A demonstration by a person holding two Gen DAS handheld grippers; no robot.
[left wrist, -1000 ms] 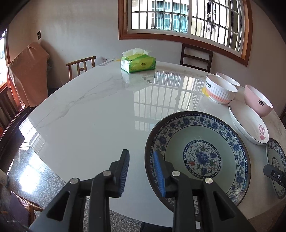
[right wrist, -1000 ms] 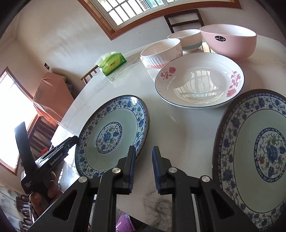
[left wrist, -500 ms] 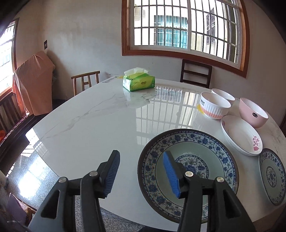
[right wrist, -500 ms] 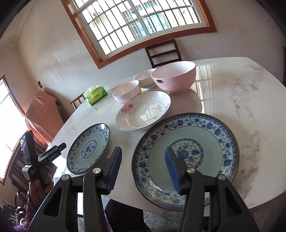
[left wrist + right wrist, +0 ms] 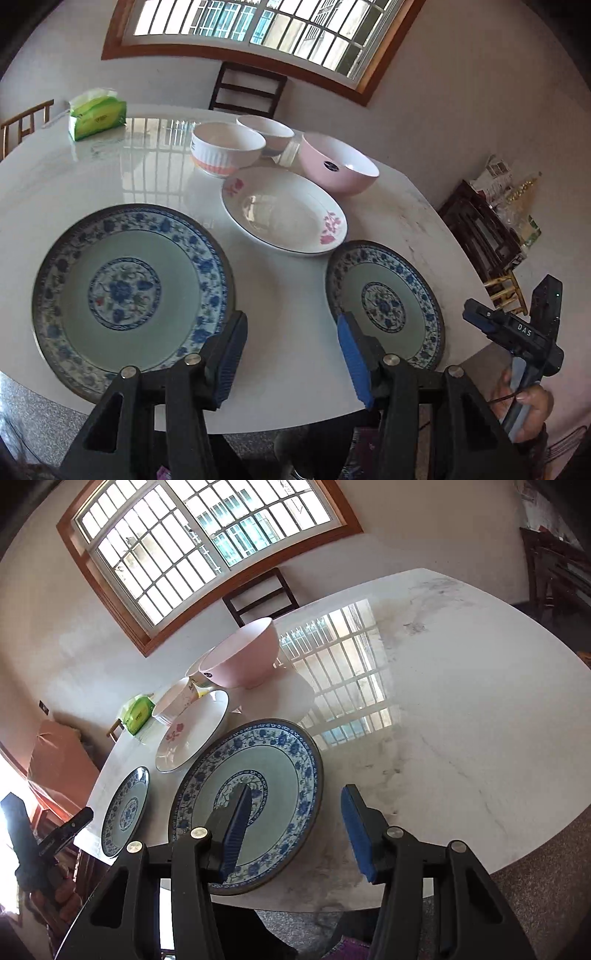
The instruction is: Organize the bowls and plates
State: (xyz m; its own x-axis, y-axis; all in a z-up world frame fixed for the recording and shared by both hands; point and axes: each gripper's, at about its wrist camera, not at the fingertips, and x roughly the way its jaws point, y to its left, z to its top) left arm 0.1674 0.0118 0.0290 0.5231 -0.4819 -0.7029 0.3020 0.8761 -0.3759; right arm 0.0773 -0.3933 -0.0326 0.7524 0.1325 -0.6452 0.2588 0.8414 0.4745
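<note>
On the white marble table point(image 5: 288, 295) lie a large blue-patterned plate point(image 5: 129, 291), a smaller blue-patterned plate point(image 5: 384, 302), a white floral plate point(image 5: 284, 210), a pink bowl point(image 5: 336, 166), a white bowl with an orange band point(image 5: 225, 147) and another white bowl point(image 5: 266, 129). My left gripper point(image 5: 291, 354) is open and empty above the gap between the two blue plates. My right gripper point(image 5: 295, 827) is open and empty, its left finger over the large blue plate point(image 5: 273, 775) near the front edge. The right gripper also shows in the left wrist view point(image 5: 517, 332).
A green tissue pack point(image 5: 96, 114) sits at the far left of the table. Wooden chairs point(image 5: 247, 90) stand around it under a window. A dark side cabinet point(image 5: 484, 229) with clutter is at the right. The table's right half point(image 5: 461, 709) is bare marble.
Both grippers have opened wider. The left view has swung right, from the large plate toward the smaller one. The right view has swung right toward the bare table side.
</note>
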